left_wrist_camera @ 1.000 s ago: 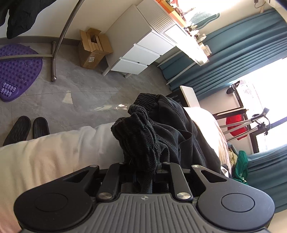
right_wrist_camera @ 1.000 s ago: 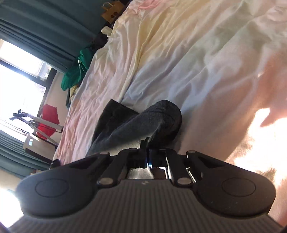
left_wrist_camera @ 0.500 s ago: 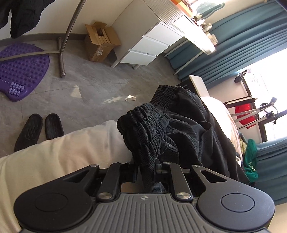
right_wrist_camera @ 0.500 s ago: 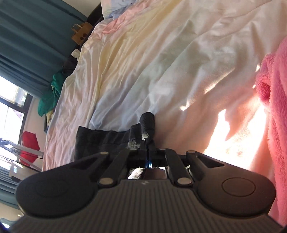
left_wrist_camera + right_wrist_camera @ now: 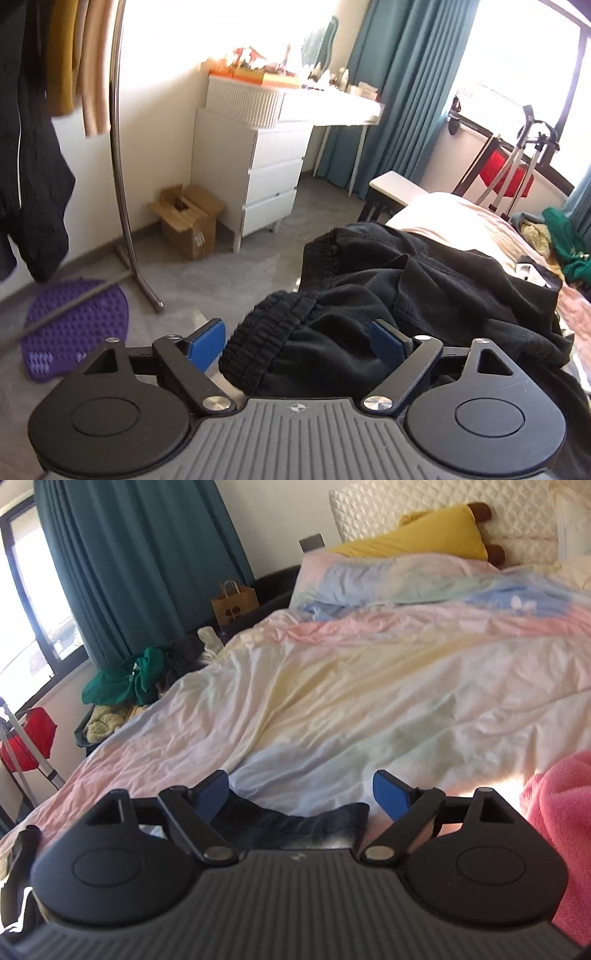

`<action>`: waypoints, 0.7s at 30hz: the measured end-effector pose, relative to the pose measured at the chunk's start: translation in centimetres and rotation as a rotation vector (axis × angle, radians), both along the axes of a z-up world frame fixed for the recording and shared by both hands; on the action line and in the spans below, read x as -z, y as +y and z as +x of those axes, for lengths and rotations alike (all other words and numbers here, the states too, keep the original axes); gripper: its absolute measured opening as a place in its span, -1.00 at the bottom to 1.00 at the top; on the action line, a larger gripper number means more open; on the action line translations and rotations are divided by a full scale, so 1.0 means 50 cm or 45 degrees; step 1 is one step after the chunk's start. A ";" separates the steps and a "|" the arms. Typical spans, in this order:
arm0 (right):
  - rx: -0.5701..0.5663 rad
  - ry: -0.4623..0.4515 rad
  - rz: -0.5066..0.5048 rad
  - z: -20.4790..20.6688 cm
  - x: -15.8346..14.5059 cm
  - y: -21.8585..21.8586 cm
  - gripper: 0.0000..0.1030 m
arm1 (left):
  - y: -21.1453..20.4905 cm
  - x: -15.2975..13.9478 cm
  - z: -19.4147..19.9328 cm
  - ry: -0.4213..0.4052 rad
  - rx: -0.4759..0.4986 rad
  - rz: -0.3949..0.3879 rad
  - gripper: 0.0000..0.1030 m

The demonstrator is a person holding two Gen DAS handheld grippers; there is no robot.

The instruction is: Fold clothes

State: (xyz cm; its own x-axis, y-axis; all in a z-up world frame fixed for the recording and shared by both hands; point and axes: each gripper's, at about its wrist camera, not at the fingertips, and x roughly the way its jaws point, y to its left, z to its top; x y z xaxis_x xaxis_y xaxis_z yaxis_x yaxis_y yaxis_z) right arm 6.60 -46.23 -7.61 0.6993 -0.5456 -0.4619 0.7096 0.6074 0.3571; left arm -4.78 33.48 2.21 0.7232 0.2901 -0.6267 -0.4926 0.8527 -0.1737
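Black trousers (image 5: 406, 295) with a ribbed elastic waistband (image 5: 266, 332) lie bunched on the bed's near corner. My left gripper (image 5: 297, 341) hovers just above the waistband, its jaws opening wide, blue pads (image 5: 207, 341) clear of the cloth. In the right wrist view a dark edge of the same garment (image 5: 295, 825) lies flat on the pastel duvet (image 5: 369, 701). My right gripper (image 5: 301, 797) is above it, jaws opening, nothing pressed between the pads.
A pink fleece (image 5: 557, 830) lies at the right on the bed. White drawers (image 5: 269, 184), a cardboard box (image 5: 188, 221), a clothes rail (image 5: 122, 166) and a purple mat (image 5: 77, 325) stand on the floor to the left. Green clothes (image 5: 122, 679) pile by the window.
Both grippers let go of the black trousers and opened wide. Both lifted and rolled upright, so the views now sit level. The garment stays on the bed.
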 end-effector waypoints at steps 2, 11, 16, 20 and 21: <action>-0.080 -0.041 -0.021 0.003 -0.019 0.029 0.67 | -0.043 -0.028 0.003 -0.039 0.041 0.102 0.92; -0.581 -0.081 0.050 0.046 -0.018 0.216 0.67 | -0.279 -0.073 0.100 -0.096 0.384 0.258 0.94; -0.678 -0.049 0.010 0.057 -0.025 0.261 0.67 | -0.417 -0.041 0.188 -0.078 0.574 0.346 0.94; -0.652 -0.039 0.047 0.055 -0.021 0.262 0.67 | -0.502 -0.008 0.268 -0.054 0.671 0.382 0.93; -0.646 -0.036 0.056 0.057 -0.021 0.260 0.67 | -0.526 0.003 0.296 -0.049 0.659 0.414 0.91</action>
State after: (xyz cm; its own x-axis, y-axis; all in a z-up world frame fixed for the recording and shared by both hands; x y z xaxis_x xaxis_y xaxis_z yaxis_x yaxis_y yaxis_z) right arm 9.42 -33.22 -6.58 0.8835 -0.1148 -0.4541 0.3193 0.8568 0.4048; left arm 10.05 7.18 2.06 0.8417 0.0672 -0.5358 0.0011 0.9920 0.1261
